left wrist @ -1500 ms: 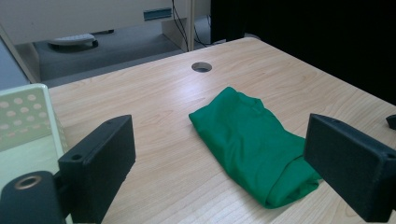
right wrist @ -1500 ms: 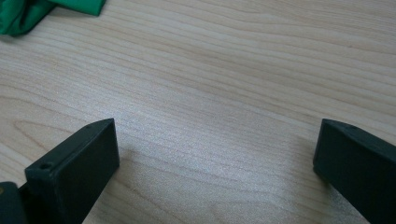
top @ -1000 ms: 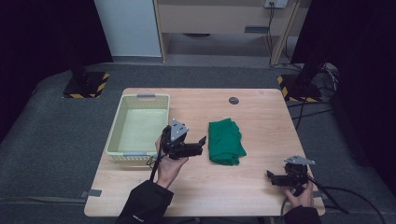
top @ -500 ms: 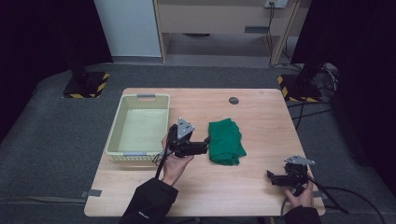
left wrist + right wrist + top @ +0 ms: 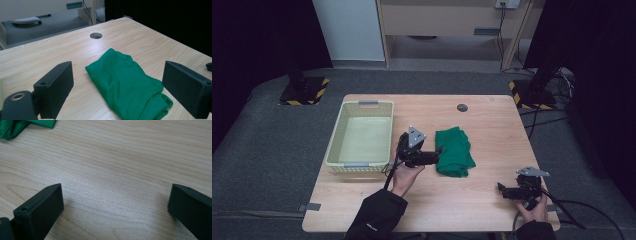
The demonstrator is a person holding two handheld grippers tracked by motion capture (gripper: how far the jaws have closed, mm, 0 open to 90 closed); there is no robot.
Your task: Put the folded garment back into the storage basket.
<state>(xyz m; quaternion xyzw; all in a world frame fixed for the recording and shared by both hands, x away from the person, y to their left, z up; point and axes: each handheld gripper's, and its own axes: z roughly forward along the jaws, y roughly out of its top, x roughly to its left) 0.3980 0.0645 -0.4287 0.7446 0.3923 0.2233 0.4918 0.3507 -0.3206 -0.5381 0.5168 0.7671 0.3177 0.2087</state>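
Now you are holding the left gripper (image 5: 437,152) right at the left edge of the green cloth (image 5: 454,151), with its jaws spread wide apart. In the left gripper view, the folded green cloth (image 5: 127,85) is lying flat on the wooden table (image 5: 155,45) between those two black jaws, not pinched by them. The yellow basket (image 5: 361,137) is sitting just beside your left hand (image 5: 404,175). Your right gripper (image 5: 504,190) is resting near the front right corner of the table, well apart from the cloth, and its jaws are standing wide apart too, over bare wood.
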